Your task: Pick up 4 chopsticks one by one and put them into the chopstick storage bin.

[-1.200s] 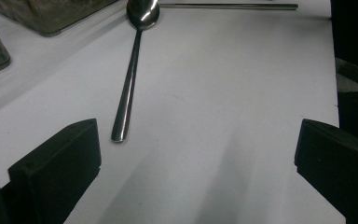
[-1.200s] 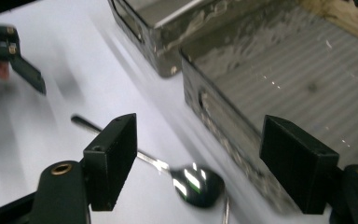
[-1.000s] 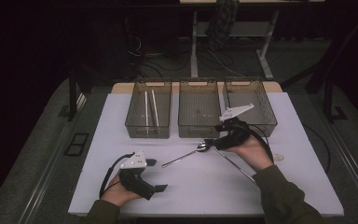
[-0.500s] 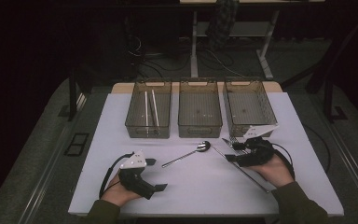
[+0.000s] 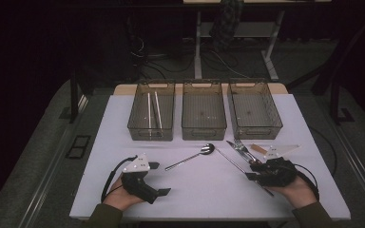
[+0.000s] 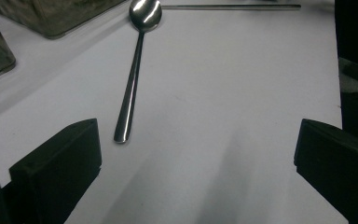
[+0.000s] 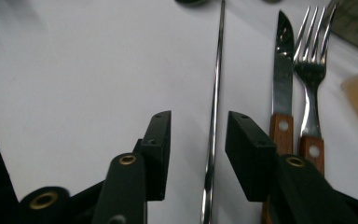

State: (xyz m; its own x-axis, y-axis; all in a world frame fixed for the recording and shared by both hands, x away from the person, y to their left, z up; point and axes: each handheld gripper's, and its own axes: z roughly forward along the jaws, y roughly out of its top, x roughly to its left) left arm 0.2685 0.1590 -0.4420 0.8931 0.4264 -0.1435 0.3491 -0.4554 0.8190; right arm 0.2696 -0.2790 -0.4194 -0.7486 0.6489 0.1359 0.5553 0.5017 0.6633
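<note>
1. No text, label, brand, number or sign can be read anywhere in these views.
2. The three bins and the cutlery show no legible marking.

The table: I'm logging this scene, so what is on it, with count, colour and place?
bins: three, clear smoky plastic, in a row at the far edge
sticks: two, pale, in the left bin
spoon: one, silver, centre
metal rod: one, silver, between the right gripper's jaws, untouched
knife: one, wooden handle, right of the rod
fork: one, wooden handle, beside the knife
left gripper: black, open, near left
right gripper: black, jaws just been closing
</note>
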